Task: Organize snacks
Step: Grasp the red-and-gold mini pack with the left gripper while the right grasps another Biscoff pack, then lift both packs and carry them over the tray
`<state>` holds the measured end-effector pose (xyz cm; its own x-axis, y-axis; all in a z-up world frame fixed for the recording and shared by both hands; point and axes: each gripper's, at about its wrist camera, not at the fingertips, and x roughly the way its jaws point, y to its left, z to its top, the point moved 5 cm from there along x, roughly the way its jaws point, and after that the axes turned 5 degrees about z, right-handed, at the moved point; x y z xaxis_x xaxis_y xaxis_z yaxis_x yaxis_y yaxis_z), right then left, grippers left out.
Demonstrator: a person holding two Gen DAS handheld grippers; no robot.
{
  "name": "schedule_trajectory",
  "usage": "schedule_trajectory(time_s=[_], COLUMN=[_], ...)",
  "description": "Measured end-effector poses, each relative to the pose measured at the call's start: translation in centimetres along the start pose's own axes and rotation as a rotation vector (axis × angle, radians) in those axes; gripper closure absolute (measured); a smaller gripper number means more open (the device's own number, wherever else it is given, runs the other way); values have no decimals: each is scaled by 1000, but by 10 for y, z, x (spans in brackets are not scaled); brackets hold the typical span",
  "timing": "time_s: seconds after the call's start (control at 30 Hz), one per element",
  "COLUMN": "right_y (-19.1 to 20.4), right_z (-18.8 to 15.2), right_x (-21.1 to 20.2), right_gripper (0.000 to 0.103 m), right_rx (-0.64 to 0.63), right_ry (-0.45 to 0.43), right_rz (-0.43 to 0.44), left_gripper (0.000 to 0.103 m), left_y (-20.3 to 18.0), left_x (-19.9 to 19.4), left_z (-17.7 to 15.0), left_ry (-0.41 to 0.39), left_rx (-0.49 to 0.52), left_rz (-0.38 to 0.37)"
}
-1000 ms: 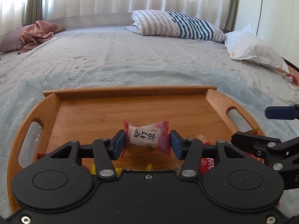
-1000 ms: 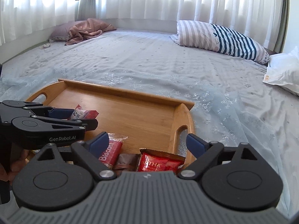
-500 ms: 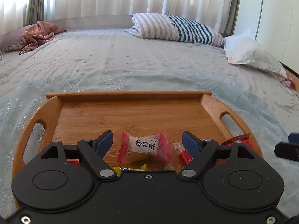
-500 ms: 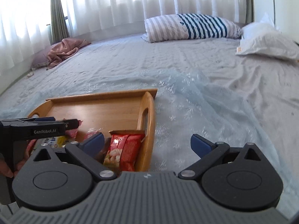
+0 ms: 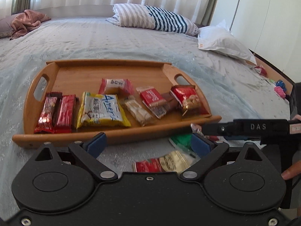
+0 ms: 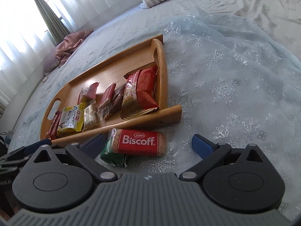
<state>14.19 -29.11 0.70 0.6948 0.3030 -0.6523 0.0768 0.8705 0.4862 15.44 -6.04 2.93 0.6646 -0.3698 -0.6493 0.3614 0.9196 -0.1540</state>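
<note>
Bed (image 5: pixel 116 41) under my tongs, pale blue snowflake cover. Wooden tray (image 5: pixel 120 135) sits on it, near middle. Biscoff pack (image 6: pixel 140 144) and green packet (image 6: pixel 114 159) lie on cover just near of tray. Striped pillow (image 5: pixel 156 17) far; white pillow (image 5: pixel 223 41) far right; pink cloth (image 5: pixel 26 21) far left.

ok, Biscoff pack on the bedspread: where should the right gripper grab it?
Grip the Biscoff pack across its short width at mid-length, coming from above. It lies flat, one end resting on a green packet, and the open right gripper already straddles it lengthwise, so roll the wrist first.
</note>
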Motion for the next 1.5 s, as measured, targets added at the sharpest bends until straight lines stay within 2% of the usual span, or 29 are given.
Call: schedule_trajectory(time_s=[0.1,0.2,0.37,0.6,0.67,0.77,1.0,1.17,1.5], right_y=[6,15,19,16,15,19,30,27,32], right_z=[2,0,-3,0,0,-1,-9,-8,-10], right_x=[4,6,9,13,15,16,18,13,7], right_gripper=[1,6,10,11,13,17,19,29,31], right_rx=[-3,-19,-2,60,72,51,-32,-16,-61], right_ry=[-4,-3,6,-12,-27,-35,-43,-62,-80], right_rz=[2,-1,5,18,21,2,-58,-25,-46], left_gripper=[8,12,18,24,29,37,41,43,44], left_y=[-2,0,5,-5,-10,-14,-11,-5,7], left_x=[3,6,6,7,8,10,9,5,-4], left_z=[-16,-27,-31,-31,-32,-33,-33,-31,-26], left_ry=[47,76,68,67,65,50,40,23,-19], left_rx=[-33,-69,-116,-110,-98,-67,-82,-94,-106], left_rz=[-8,6,-10,-32,-48,-16,-25,-27,6])
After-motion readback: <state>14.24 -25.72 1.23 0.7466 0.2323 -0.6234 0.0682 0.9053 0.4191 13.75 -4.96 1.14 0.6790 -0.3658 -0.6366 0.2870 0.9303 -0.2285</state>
